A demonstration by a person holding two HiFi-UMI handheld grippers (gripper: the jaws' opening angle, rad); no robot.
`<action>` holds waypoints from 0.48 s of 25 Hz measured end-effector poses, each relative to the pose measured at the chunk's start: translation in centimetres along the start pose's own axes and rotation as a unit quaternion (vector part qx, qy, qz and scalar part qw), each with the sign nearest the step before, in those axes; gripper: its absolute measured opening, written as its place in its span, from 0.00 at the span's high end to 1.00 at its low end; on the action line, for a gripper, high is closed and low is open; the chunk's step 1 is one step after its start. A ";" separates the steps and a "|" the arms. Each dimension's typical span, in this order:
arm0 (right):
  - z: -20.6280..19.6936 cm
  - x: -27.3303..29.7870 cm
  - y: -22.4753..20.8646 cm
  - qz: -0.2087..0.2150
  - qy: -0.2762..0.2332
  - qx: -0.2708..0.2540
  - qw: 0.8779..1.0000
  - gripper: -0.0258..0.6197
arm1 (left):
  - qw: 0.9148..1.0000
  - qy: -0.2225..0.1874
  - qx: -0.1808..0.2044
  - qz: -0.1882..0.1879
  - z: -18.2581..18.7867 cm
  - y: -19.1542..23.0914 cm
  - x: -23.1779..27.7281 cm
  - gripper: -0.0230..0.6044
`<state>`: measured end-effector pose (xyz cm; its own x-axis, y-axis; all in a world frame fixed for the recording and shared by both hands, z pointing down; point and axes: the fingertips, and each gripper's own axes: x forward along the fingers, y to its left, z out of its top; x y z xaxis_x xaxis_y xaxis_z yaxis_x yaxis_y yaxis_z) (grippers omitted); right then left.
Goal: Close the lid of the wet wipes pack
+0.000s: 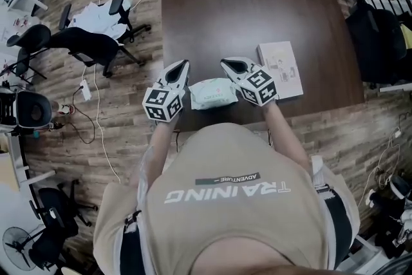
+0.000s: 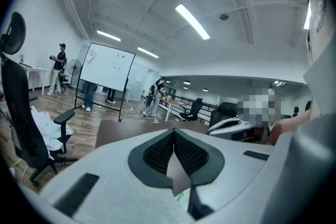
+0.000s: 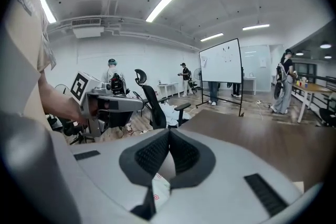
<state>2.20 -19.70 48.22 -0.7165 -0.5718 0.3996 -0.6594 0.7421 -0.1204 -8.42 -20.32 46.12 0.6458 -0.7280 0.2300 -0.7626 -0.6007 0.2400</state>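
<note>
Though clenched on nothing, the left gripper flanks the wet wipes pack at 9 o'clock. The right gripper, likewise clenched empty, sits at 3 o'clock.

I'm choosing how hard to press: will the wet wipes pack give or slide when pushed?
The wet wipes pack looks like a soft, pillowy film pouch, so it would probably dent under pressure rather than resist. It lies flat on the table, so tipping or rolling seems unlikely; sliding on the smooth top is possible.
</note>
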 end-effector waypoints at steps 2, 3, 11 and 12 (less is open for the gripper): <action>1.5 -0.9 -0.4 -0.014 -0.019 -0.006 1.000 0.94 | 1.000 -0.012 0.011 -0.005 1.8 -0.3 0.2 0.95; 2.4 -1.4 -0.6 -0.020 -0.030 -0.009 0.999 0.94 | 1.000 -0.021 0.017 -0.008 2.9 -0.5 0.4 0.95; 6.4 -4.3 -2.7 -0.047 -0.086 -0.004 0.995 0.94 | 0.997 -0.068 0.045 -0.014 9.5 -0.7 1.9 0.95; 7.0 -4.6 -2.8 -0.050 -0.091 -0.008 0.995 0.94 | 0.996 -0.070 0.050 -0.013 10.0 -0.6 1.9 0.95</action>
<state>5.79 -21.55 40.37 -0.6774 -0.6965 0.2368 -0.7273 0.6824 -0.0733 -7.06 -24.65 36.97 0.6597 -0.7463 0.0887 -0.7497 -0.6452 0.1476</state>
